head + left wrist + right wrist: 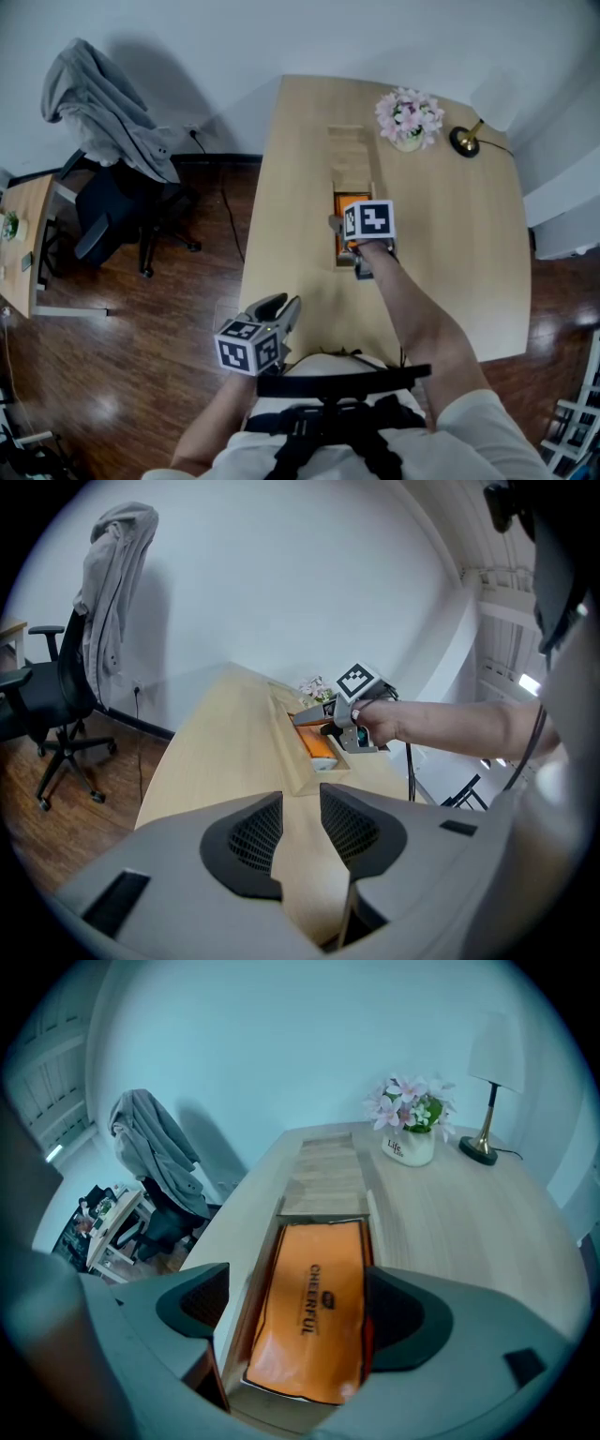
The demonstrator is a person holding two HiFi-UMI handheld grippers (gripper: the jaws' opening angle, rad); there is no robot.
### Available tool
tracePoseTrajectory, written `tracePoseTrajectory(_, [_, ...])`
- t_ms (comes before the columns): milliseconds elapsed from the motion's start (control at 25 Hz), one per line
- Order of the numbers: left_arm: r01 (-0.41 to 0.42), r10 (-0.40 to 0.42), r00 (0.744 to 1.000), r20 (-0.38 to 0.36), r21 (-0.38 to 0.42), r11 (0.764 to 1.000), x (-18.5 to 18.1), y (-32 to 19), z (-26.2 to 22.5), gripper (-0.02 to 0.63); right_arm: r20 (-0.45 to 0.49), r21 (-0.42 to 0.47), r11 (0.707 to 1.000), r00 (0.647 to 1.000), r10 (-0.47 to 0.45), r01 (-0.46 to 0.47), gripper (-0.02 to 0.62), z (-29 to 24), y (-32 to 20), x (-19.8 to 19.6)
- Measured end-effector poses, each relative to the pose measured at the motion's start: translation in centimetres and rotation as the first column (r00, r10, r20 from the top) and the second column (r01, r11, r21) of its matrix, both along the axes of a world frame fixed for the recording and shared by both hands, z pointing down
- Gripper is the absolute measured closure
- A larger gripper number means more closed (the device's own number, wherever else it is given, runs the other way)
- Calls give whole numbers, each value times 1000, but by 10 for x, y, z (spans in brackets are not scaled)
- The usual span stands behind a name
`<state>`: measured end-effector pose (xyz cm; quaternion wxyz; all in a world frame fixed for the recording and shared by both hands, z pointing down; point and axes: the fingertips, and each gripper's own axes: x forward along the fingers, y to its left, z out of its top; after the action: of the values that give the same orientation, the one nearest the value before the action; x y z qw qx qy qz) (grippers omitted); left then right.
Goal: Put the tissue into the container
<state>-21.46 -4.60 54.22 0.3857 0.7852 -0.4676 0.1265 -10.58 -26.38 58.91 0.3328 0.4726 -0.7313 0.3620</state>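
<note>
Right gripper view: the flat orange plastic-wrapped tissue pack (311,1321) lies face up inside the long open light-wood container (251,1279). It sits at the container's near end and fills nearly the whole width. The container's far part shows bare wood.

The right claw (298,1279) hangs over that near end, jaws wide apart, one on either side of the pack. No squeeze shows on the wrapper. Judgement: the pack looks placed, and the wide spread suits letting go and lifting clear.

The left claw (300,803) has its jaws slightly apart with nothing between them. It is held near-left of the container by the edge of the pale wooden tabletop (450,272), probably to stay out of the way.

Beyond the container's far end, well apart from it, stand a white pot of pink flowers (409,120) and a brass lamp with a white shade (466,141). Nothing blocks a straight lift; only the container walls sit close to the jaws.
</note>
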Motion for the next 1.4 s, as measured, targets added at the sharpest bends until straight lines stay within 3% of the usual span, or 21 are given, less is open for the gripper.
tracePoseTrajectory(120, [-2, 2, 1000, -5, -9, 1000, 1, 0, 2, 488, -17, -16, 1000, 1000, -6, 5, 133, 3, 1, 3])
tracePoseTrajectory(400, [-14, 14, 1000, -8, -14, 1000, 6, 0, 3, 488, 78, -45, 999, 997, -26, 29, 133, 1, 4, -5])
tracePoseTrajectory(600, [-24, 24, 1000, -9, -10, 1000, 11, -1, 0, 488, 131, -54, 999, 991, 8, -1, 133, -7, 2, 1])
tracePoseTrajectory(1120, [-23, 23, 1000, -9, 13, 1000, 25, -13, -10, 488, 208, 24, 1000, 978, 0, -5, 133, -51, 4, 25])
tracePoseTrajectory(1400, [-30, 31, 999, -14, 36, 999, 41, -17, -20, 488, 192, 42, 999, 981, -19, 11, 135, -61, 11, 52])
